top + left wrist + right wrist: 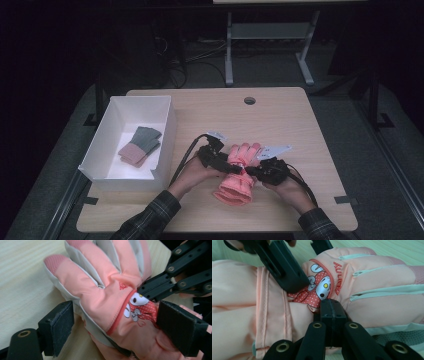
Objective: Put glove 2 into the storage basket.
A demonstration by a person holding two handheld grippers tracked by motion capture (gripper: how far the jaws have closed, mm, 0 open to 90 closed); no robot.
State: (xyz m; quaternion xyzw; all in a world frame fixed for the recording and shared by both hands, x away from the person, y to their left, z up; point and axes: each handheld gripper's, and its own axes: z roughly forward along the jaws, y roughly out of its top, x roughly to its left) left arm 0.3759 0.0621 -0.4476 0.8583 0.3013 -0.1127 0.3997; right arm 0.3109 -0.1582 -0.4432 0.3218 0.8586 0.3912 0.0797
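A pink glove lay on the light wooden table, near its front edge, in a dark room. The left gripper had its jaws wide around the glove. The right gripper was pinched tight on the glove. A white box sat to the left.

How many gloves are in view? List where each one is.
2, maybe more. A pink glove lies on the table between the two tongs. A grey-and-pink glove lies in the white box, possibly a stacked pair hiding another.
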